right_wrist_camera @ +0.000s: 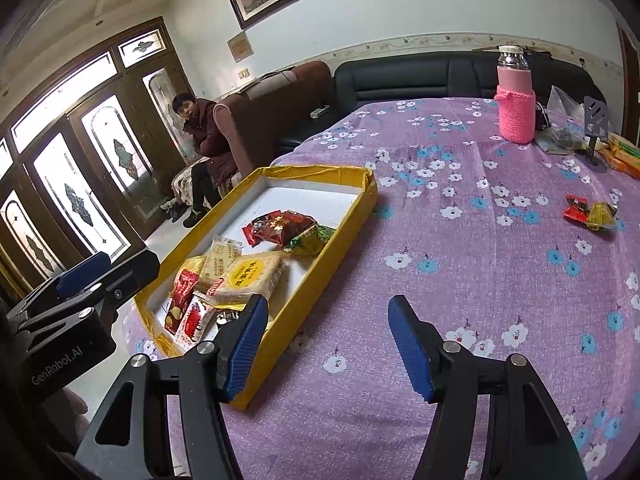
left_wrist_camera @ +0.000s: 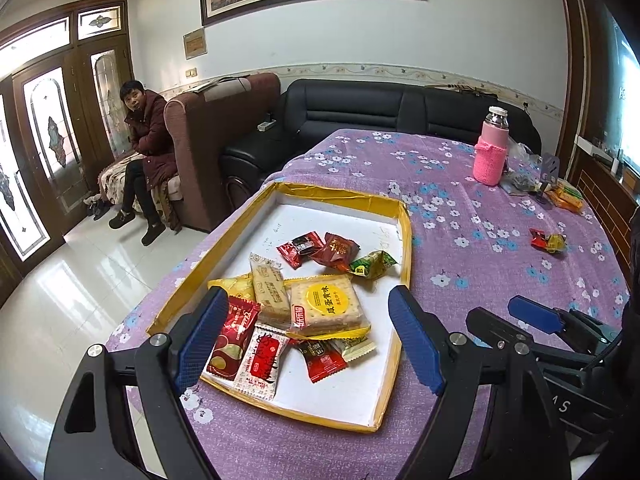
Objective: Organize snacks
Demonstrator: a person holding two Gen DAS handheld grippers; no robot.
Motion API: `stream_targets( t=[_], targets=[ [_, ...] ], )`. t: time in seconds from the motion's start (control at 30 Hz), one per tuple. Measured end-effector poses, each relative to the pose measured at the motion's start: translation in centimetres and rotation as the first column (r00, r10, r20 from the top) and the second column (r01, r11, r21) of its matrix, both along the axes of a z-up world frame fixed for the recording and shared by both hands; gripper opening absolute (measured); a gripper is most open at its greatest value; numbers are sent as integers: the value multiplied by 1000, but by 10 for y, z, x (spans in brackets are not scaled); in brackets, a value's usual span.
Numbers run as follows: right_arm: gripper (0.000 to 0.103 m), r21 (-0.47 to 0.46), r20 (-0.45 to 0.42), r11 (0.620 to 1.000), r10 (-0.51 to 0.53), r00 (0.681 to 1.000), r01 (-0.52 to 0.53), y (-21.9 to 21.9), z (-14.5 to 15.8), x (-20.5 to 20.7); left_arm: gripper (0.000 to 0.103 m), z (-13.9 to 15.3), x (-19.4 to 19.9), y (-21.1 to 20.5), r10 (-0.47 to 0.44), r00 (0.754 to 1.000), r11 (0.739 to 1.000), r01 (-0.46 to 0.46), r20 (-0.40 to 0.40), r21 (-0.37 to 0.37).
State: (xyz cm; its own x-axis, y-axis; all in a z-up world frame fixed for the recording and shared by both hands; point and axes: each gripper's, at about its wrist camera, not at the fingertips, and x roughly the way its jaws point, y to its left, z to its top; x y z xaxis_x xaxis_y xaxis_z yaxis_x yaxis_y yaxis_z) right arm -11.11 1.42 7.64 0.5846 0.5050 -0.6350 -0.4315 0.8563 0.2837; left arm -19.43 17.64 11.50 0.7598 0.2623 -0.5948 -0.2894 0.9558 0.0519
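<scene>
- While the left gripper [left_wrist_camera: 308, 332] is held above the near end of the yellow tray [left_wrist_camera: 406, 236], its blue fingers [left_wrist_camera: 416, 340] are spread wide and nothing is grasped between them.
- Several snack packets are seen inside the tray: a square cracker pack [left_wrist_camera: 326, 306] with a yellow round label near the middle, a long biscuit pack [left_wrist_camera: 268, 286] at its 9 o'clock, and a red-and-white packet [left_wrist_camera: 262, 362] at its 7 o'clock.
- Two dark red packets [left_wrist_camera: 320, 248] and a green packet [left_wrist_camera: 372, 264] are placed further away, between 12 and 2 o'clock from the cracker pack.
- The right gripper [right_wrist_camera: 328, 344] is held over the purple flowered tablecloth [right_wrist_camera: 460, 264], just beside the right wall of the tray; its jaws are released and only bare cloth is seen between them.
- Two loose snacks [right_wrist_camera: 590, 212], one red and one yellow, touching each other, are left on the cloth, well apart from the tray, at about 2 o'clock from the right gripper.
- A bottle in a pink knitted sleeve [right_wrist_camera: 515, 108] stands upright at the far side of the table, at 1 o'clock, with more packets [right_wrist_camera: 624, 154] near it at the far right edge.
- A person in a dark coat [left_wrist_camera: 150, 140] is seated on a sofa at 10 o'clock in the left wrist view.
</scene>
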Motion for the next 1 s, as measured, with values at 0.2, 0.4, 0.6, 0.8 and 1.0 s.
stream_targets(
  t=[0.2,0.4,0.6,0.8,1.0],
  targets=[
    [66,-6,-14,999,-35,999,35,-17,-7,10,83,-7,10,-8,-18,1000,1000,18,-24,8],
    [66,-21,-30,992,-122,992,121,-59,-13,31,83,-15,25,-20,-42,997,999,43,-58,22],
    [67,-54,-23,965,-257,966,256,-124,-9,82,83,-26,42,-30,-66,993,997,68,-96,22],
    [67,-20,-52,902,-432,900,432,-207,-11,152,83,-31,55,-31,-111,988,993,107,-105,-45],
    [67,-38,-168,868,-494,853,495,-243,-39,223,83,-31,62,-43,-157,983,987,152,-95,-55]
  ],
)
